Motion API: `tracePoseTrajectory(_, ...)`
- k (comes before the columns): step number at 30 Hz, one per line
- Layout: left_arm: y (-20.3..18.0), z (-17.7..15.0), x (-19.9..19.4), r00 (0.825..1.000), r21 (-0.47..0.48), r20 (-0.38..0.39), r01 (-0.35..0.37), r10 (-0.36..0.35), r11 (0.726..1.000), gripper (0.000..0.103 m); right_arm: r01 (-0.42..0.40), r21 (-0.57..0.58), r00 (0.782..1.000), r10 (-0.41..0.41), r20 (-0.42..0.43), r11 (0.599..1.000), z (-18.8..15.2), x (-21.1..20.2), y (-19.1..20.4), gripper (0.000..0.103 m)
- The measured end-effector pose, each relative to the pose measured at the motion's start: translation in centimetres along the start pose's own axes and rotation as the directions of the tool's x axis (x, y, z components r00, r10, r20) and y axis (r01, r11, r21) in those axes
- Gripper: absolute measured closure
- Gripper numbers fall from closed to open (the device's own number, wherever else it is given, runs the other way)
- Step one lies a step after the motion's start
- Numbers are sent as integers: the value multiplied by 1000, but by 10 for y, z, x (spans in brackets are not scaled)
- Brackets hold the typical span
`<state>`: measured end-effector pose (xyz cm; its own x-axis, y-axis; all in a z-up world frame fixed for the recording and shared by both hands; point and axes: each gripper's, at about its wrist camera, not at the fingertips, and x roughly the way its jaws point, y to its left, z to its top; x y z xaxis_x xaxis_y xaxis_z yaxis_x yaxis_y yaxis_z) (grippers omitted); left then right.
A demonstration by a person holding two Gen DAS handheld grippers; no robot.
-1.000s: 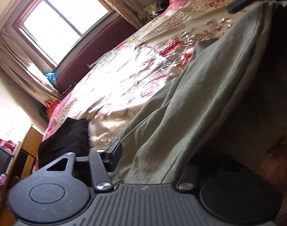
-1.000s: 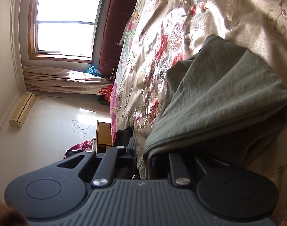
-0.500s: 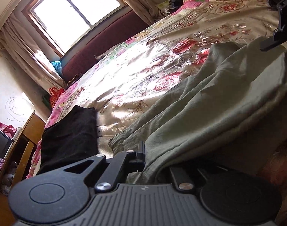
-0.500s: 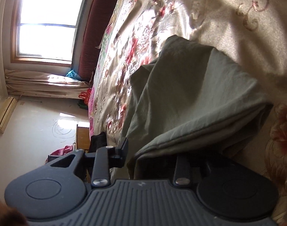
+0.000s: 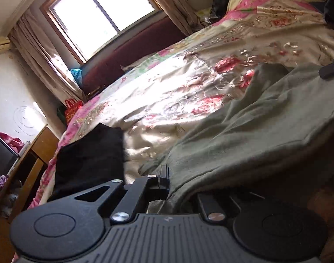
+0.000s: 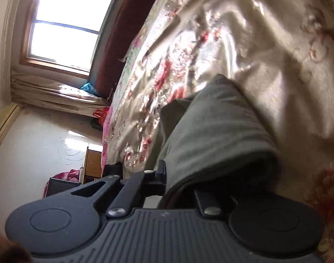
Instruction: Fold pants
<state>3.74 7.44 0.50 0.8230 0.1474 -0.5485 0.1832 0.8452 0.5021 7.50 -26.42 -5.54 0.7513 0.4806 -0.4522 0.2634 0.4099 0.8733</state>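
Grey-green pants (image 5: 243,131) lie on a floral bedspread (image 5: 177,92), and their near edge drapes over my left gripper (image 5: 180,188). That gripper is shut on this edge; its right finger is hidden under the cloth. In the right wrist view the pants (image 6: 215,131) hang over my right gripper (image 6: 177,186), which is shut on a folded edge with its right finger covered. The tip of the right gripper shows at the far right of the left wrist view (image 5: 330,70), at the other end of the same edge.
A folded black garment (image 5: 90,153) lies on the bed to the left of the pants. A wooden cabinet (image 5: 33,153) stands beside the bed at the left. A window (image 5: 101,11) with curtains and a dark red headboard (image 5: 134,54) are behind.
Both grippers have carried the held pants edge forward over the bed and lowered it. The left view has levelled out, and the pants now lie flatter on the bedspread.
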Motion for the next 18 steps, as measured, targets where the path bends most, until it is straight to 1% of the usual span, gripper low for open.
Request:
tracePoseTrajectory(1, -1, 1, 1, 1000, 14, -2, 5, -5, 1000, 83, 1, -13, 1000, -1, -5, 1000, -1, 0, 3, 98)
tracePoseTrajectory(3, 2, 10, 4, 1000, 46, 21, -8, 7, 999, 83, -13, -36, 1000, 13, 3, 999, 6, 1, 12, 98)
tracePoseTrajectory(5, 12, 27, 7, 998, 51, 58, -17, 14, 999, 83, -62, -63, 997, 65, 38, 996, 19, -4, 33, 98)
tracePoseTrajectory(6, 19, 37, 4, 996, 46, 89, -33, 28, 998, 83, -88, -93, 994, 93, 59, 992, 22, -8, 43, 98)
tracePoseTrajectory(7, 27, 47, -4, 990, 36, 133, -61, 55, 998, 83, -118, -150, 986, 134, 100, 982, 23, -19, 60, 98)
tracePoseTrajectory(8, 34, 56, -14, 979, 21, 183, -95, 89, 995, 83, -145, -199, 976, 174, 133, 969, 22, -29, 70, 98)
tracePoseTrajectory(10, 43, 59, -36, 948, -18, 277, -157, 156, 987, 83, -192, -283, 952, 248, 178, 940, 14, -47, 80, 98)
tracePoseTrajectory(11, 43, 55, -42, 937, -28, 306, -169, 169, 985, 83, -190, -307, 952, 251, 176, 933, 8, -50, 78, 98)
tracePoseTrajectory(12, 39, 46, -44, 930, -17, 317, -191, 186, 982, 83, -169, -308, 961, 225, 158, 936, 5, -46, 71, 98)
tracePoseTrajectory(13, 32, 36, -41, 932, 11, 305, -208, 195, 978, 83, -113, -281, 982, 150, 117, 953, 0, -35, 56, 96)
tracePoseTrajectory(14, 22, 22, -30, 951, 54, 256, -195, 175, 979, 83, -60, -239, 994, 78, 70, 969, -5, -23, 38, 94)
tracePoseTrajectory(15, 14, 9, -18, 969, 87, 201, -165, 145, 982, 83, -12, -200, 1000, 17, 22, 980, -9, -11, 21, 93)
tracePoseTrajectory(16, 5, -4, -5, 983, 126, 141, -132, 114, 983, 81, 32, -166, 999, -32, -3, 986, -13, -3, 7, 93)
tracePoseTrajectory(17, -1, -14, 4, 991, 160, 98, -109, 94, 981, 81, 52, -133, 998, -54, -12, 990, -16, 1, -5, 93)
tracePoseTrajectory(18, -10, -23, 11, 995, 199, 59, -93, 83, 976, 81, 50, -119, 999, -52, -16, 992, -17, 1, -10, 93)
